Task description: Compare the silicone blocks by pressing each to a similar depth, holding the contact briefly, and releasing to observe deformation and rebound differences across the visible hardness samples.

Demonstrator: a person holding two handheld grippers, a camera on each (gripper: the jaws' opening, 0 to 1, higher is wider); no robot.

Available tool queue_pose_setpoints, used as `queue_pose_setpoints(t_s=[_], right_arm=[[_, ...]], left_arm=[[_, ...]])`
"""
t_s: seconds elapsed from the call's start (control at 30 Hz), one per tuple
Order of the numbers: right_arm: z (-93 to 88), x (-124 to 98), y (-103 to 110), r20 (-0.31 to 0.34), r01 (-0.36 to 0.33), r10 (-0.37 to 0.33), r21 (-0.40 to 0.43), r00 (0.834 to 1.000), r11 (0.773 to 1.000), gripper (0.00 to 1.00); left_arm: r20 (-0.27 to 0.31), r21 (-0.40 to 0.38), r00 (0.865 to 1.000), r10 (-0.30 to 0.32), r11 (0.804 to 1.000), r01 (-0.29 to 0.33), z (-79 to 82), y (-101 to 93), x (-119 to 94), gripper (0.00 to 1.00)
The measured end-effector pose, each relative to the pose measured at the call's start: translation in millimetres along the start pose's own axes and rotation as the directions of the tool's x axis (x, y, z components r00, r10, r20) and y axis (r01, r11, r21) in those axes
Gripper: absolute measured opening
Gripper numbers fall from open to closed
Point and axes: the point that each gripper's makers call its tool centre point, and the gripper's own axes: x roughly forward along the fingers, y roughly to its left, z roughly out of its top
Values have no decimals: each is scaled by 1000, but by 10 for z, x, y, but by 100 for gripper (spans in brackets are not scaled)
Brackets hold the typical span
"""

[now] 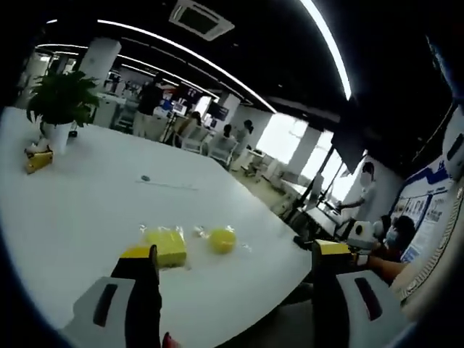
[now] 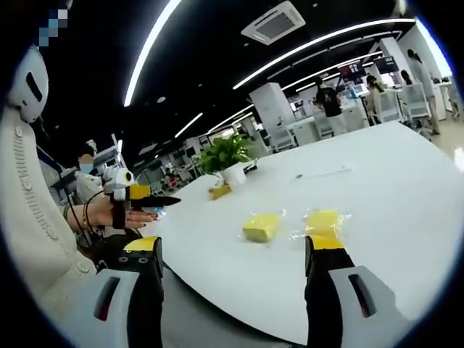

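On the white counter (image 2: pixel 406 188), two yellow silicone blocks (image 2: pixel 262 227) (image 2: pixel 324 221) lie apart at 12 o'clock of the right claw (image 2: pixel 235 257); both claws' jaws apart, unloaded, left claw (image 1: pixel 235 254) hovering for pressing.

A white table (image 2: pixel 406 217) carries two yellow silicone blocks (image 2: pixel 262 227) (image 2: pixel 324 221) in clear wrap near its edge, with a potted plant (image 2: pixel 229 161) and a small yellow object (image 2: pixel 220 191) farther back.

I see my left tool (image 1: pixel 235 254) with jaws wide apart, low in frame. My right tool (image 2: pixel 235 246) is gaping too, holding nothing.
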Motion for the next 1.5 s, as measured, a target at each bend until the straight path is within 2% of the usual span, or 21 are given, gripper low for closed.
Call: queue_pose_setpoints(t_s=[0.1,0.27,0.47,0.57,0.67,0.7,0.8,0.83,0.9,0.93,0.97,1.17,1.23,1.27,1.3,1.33,1.4,1.5], right_arm=[[26,-43,-42,15,-3,3,7,1000,1000,74],[37,-71,-77,14,-21,21,5,1000,1000,74],[47,-83,-147,26,-27,27,13,999,1000,74],[54,-80,-187,32,-32,31,14,999,999,73],[53,-81,-238,27,-29,28,24,999,999,73],[52,-82,-257,27,-31,30,30,999,999,73],[57,-92,-345,29,-21,19,40,999,999,72],[54,-94,-378,28,-18,16,47,999,999,72],[45,-92,-429,25,-13,12,55,1000,998,72],[43,-91,-438,24,-13,11,56,1000,998,71],[27,-90,-486,15,-9,8,61,1000,998,71],[0,-68,-639,8,12,-12,86,1000,996,71],[-7,-56,-661,3,15,-15,95,1000,995,70],[-9,-49,-675,2,15,-15,99,1000,995,70],[-16,-38,-690,-3,16,-16,104,1000,994,70],[-23,-29,-715,-7,20,-19,108,1000,994,70],[-48,-11,-768,-19,29,-27,116,999,993,70],[-62,12,-827,-29,32,-29,130,999,991,69]], left_arm=[[-6,28,1000,-14,1000,14,90,-100,152,77],[-21,49,999,-32,998,33,191,-241,452,82],[-13,-54,998,-67,996,66,338,-338,833,82],[-7,-99,998,-62,993,61,405,-319,1024,84],[-40,-150,996,-74,986,67,385,-315,1215,80],[-48,-188,996,-79,980,69,370,-308,1298,80],[-74,-234,995,-64,971,45,306,-211,1514,80],[-97,-266,994,-54,963,26,249,-155,1599,80],[-106,-344,993,-45,939,5,188,-63,1750,82],[-109,-351,993,-43,936,2,173,-42,1779,83],[-127,-401,992,-24,916,-30,102,48,1876,83],[-161,-467,987,1,881,-77,-99,301,2168,86],[-158,-548,987,12,831,-98,-186,395,2278,87],[-159,-563,987,13,820,-101,-204,412,2297,87],[-166,-595,986,32,794,-126,-259,488,2344,87],[-163,-596,986,41,792,-131,-303,564,2396,87],[-177,-626,983,52,765,-153,-387,651,2472,86],[-183,-626,981,59,763,-163,-461,746,2561,85]])
